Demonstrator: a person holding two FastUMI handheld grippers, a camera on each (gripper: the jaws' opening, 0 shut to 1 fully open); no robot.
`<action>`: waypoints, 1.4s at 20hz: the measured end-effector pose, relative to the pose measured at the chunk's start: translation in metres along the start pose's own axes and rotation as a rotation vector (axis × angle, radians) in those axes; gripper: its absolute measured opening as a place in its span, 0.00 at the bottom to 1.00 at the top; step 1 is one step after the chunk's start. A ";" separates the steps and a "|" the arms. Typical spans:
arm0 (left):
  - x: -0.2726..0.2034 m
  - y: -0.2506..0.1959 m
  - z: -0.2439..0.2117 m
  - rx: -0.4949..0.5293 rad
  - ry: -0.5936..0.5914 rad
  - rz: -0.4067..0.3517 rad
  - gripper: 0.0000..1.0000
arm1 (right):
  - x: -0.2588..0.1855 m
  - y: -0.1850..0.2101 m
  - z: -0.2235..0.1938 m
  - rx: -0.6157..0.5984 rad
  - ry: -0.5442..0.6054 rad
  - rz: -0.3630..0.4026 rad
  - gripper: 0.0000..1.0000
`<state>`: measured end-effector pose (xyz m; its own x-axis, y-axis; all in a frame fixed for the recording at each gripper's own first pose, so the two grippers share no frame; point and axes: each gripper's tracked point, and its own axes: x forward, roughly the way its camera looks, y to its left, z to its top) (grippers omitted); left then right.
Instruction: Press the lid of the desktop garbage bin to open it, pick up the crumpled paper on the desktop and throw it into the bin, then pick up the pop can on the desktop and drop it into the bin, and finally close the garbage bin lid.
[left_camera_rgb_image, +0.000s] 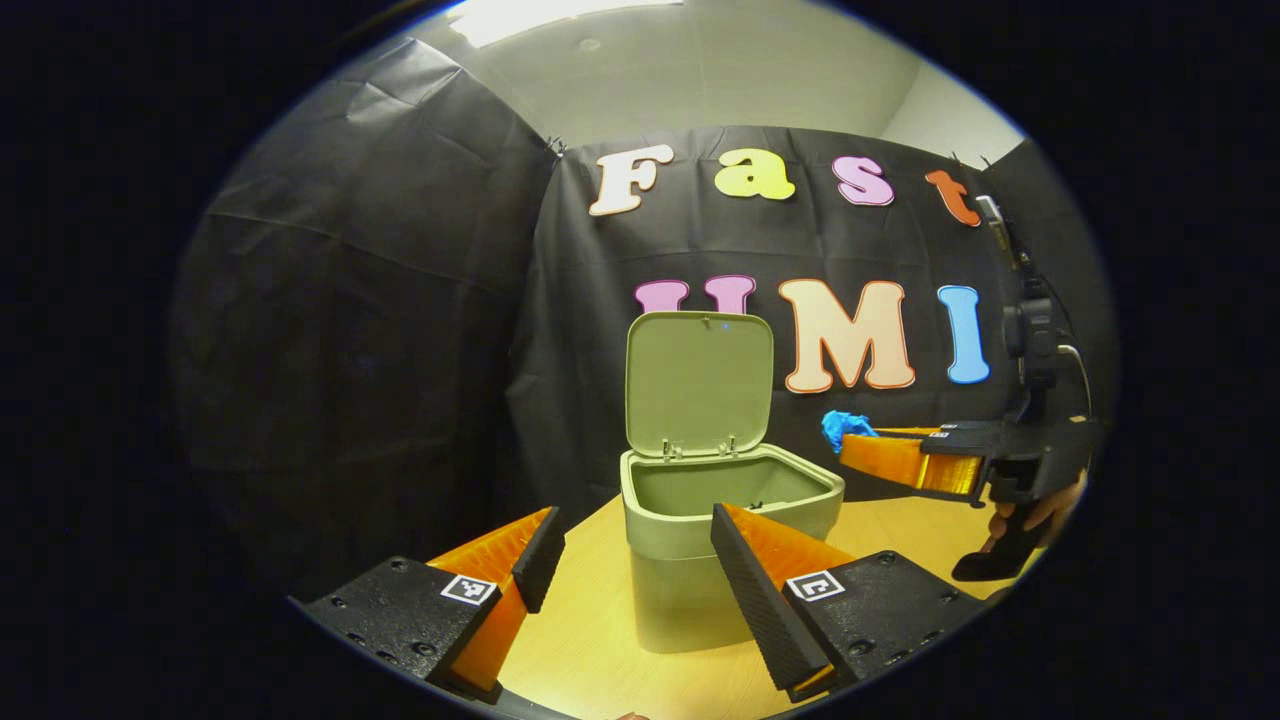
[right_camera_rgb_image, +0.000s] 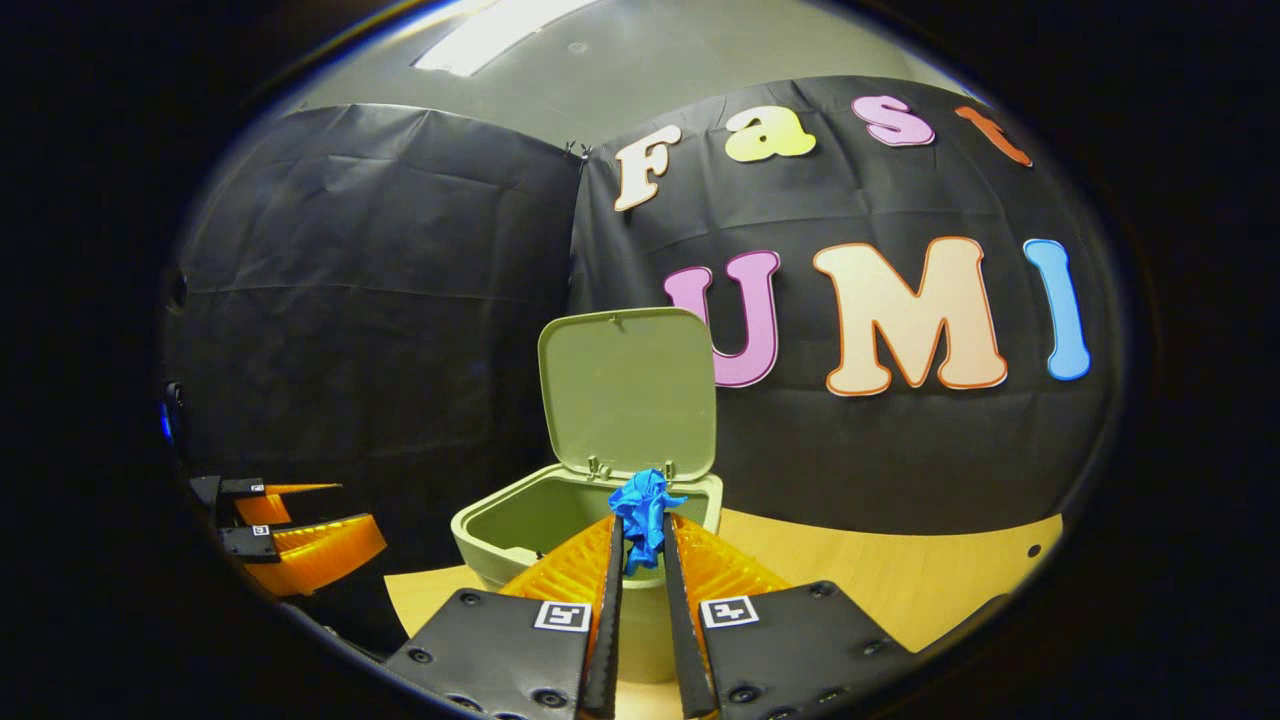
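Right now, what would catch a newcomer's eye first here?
The pale green bin on the wooden table, its lid standing upright and open. Then the bright blue crumpled paper, pinched between the right gripper fingers near the bin's rim. The left gripper waits open before the bin.

From the left gripper view, the garbage bin hides part of its front wall behind the left gripper fingers, and its floor is out of sight below the rim. The crumpled paper is half covered by the right gripper, so the grip there is unclear. In the right gripper view, the desktop is cut off at the right edge.
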<state>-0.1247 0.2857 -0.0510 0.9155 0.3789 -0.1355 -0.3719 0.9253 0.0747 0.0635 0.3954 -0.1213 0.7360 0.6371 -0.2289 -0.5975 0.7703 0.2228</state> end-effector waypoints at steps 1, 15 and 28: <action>0.001 0.003 -0.001 0.003 -0.002 0.003 0.89 | 0.007 0.004 -0.003 -0.001 0.003 0.006 0.21; 0.005 -0.017 0.000 -0.067 -0.021 -0.040 0.90 | -0.029 -0.013 0.037 -0.073 -0.127 -0.068 0.99; 0.006 -0.141 0.001 -0.090 -0.024 -0.246 0.90 | -0.158 -0.161 0.063 -0.090 -0.160 -0.356 0.98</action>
<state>-0.0667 0.1574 -0.0616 0.9831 0.1424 -0.1153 -0.1485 0.9878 -0.0458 0.0636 0.1687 -0.0618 0.9381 0.3233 -0.1242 -0.3167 0.9459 0.0706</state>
